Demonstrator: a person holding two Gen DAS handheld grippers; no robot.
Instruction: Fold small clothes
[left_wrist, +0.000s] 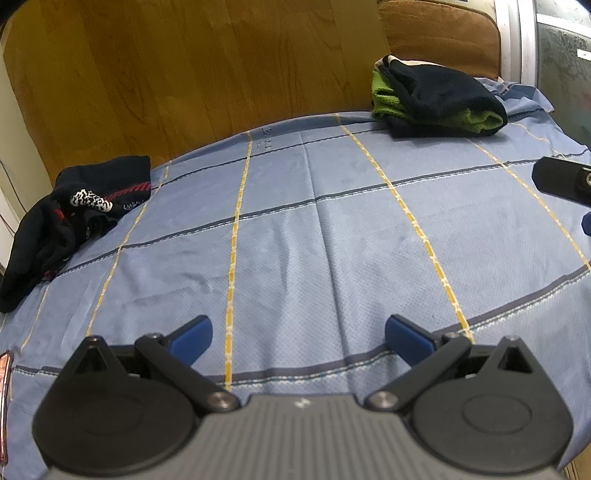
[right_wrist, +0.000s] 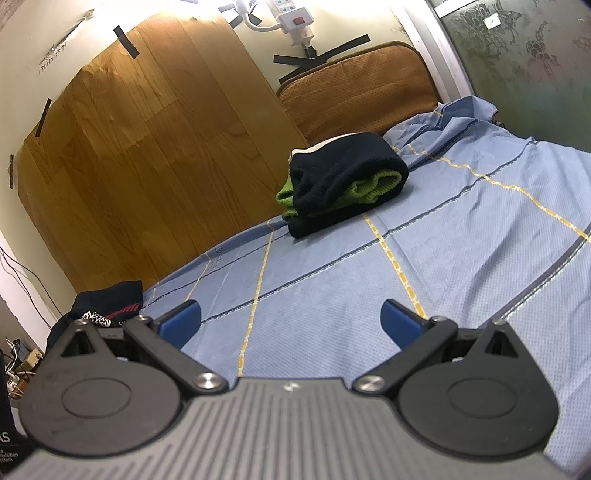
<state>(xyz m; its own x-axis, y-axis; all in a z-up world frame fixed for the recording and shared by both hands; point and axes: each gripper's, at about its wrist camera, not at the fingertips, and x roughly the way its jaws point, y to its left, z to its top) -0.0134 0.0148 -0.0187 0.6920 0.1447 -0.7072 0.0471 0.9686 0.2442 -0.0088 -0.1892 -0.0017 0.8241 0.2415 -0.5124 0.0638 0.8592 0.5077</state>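
Black fabric with red stripes and a black-and-white patterned scrap marks the unfolded clothes (left_wrist: 62, 218), which are heaped loosely at the far left edge of the blue checked sheet (left_wrist: 295, 229), partly spilling over that edge. From the left gripper (left_wrist: 298, 338) the heap is seen ahead and well to the left; from the right gripper (right_wrist: 290, 321) it is seen low at the left, half hidden behind that gripper's own left finger, and farther across the sheet. The left gripper is judged the nearer one. The heap's long axis appears to run from the near left edge toward the wooden panel (left_wrist: 192, 74), though its crumpled form makes this uncertain. Both grippers are held with fingers spread wide and nothing between them, above bare sheet. A folded stack (left_wrist: 436, 98) of dark and green cloth is set at the far right, near the brown cushion (right_wrist: 354, 88), well apart from the heap.
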